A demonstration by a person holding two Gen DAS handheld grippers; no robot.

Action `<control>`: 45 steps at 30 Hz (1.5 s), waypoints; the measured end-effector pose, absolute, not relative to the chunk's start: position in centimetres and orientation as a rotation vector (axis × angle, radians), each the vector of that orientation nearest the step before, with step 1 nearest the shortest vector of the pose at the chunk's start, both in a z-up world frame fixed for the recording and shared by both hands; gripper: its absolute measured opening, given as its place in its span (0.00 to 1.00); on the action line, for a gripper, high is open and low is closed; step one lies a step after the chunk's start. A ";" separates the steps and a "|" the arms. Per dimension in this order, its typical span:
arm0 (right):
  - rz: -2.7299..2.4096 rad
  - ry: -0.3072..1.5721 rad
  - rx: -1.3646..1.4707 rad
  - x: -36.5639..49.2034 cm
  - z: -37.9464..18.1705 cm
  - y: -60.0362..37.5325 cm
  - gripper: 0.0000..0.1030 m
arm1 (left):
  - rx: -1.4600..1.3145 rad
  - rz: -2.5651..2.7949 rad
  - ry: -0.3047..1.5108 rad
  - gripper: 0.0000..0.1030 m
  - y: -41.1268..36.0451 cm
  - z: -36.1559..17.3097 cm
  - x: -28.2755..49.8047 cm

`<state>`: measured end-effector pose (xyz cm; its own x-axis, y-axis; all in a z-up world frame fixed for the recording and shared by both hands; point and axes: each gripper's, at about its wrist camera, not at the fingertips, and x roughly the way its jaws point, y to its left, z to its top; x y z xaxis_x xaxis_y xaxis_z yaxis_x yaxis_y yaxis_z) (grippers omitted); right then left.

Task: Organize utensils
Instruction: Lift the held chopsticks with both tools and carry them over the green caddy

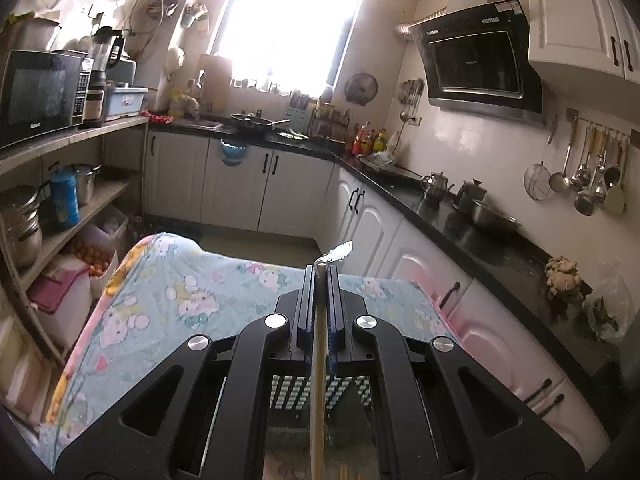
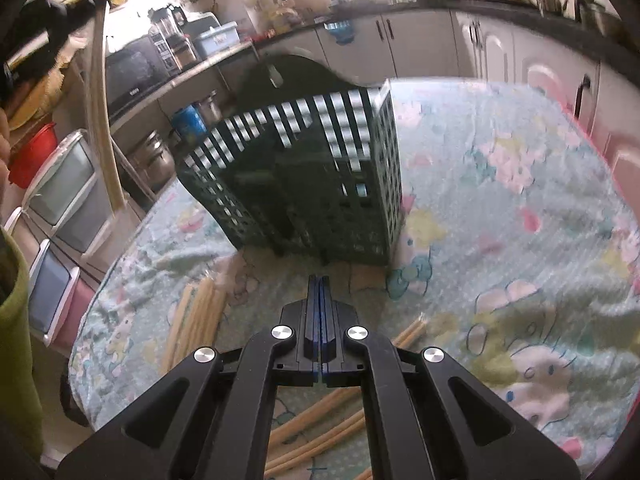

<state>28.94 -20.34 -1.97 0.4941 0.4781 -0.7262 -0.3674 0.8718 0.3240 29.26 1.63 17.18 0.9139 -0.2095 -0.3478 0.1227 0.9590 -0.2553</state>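
My left gripper (image 1: pixel 320 271) is shut on pale wooden chopsticks (image 1: pixel 319 360) that run down between its fingers, a silvery end poking out past the tips. The right wrist view shows that gripper (image 2: pixel 52 28) raised at the upper left, the chopsticks (image 2: pixel 102 120) hanging from it beside the table. A dark green slotted utensil holder (image 2: pixel 320 184) stands on the floral tablecloth (image 2: pixel 500 200). My right gripper (image 2: pixel 319 280) is shut on nothing, pointing down just in front of the holder. Several loose chopsticks lie on the cloth, to its left (image 2: pixel 196 320), to its right (image 2: pixel 408 334) and beneath it (image 2: pixel 320 420).
White cabinets with a black counter (image 1: pixel 460 216) run behind and to the right of the table. Shelves with a microwave (image 1: pixel 40 96), pots and storage bins (image 2: pixel 64 184) stand to the left. A green sleeve (image 2: pixel 16 320) shows at the left edge.
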 end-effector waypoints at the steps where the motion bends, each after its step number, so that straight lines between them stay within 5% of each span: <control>1: 0.511 0.949 0.133 29.3 -2.8 -20.3 0.01 | -0.234 -0.170 0.378 0.01 1.5 17.1 29.6; 4: 0.510 1.013 0.138 29.7 -4.4 -20.2 0.03 | -0.226 -0.157 0.360 0.01 1.3 17.1 30.5; 8: 0.515 1.055 0.154 29.9 -5.6 -19.8 0.35 | -0.215 -0.147 0.339 0.01 1.0 16.9 31.6; 11: 0.518 1.064 0.160 30.1 -6.1 -19.5 0.35 | -0.208 -0.144 0.319 0.01 0.8 16.7 32.3; 15: 0.525 1.062 0.164 30.6 -6.1 -19.1 0.34 | -0.197 -0.147 0.305 0.01 0.5 16.4 33.1; 20: 0.551 1.061 0.153 30.8 -6.0 -18.8 0.05 | -0.189 -0.147 0.309 0.01 0.3 15.5 34.0; 45: 0.640 0.457 0.124 30.6 18.1 -21.6 0.02 | -0.213 -0.137 0.281 0.01 1.3 16.0 36.5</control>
<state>30.60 -21.64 18.11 0.7068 0.6016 -0.3722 -0.5478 0.7984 0.2500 36.48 1.28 16.03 0.9519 -0.1629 -0.2595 0.1037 0.9683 -0.2272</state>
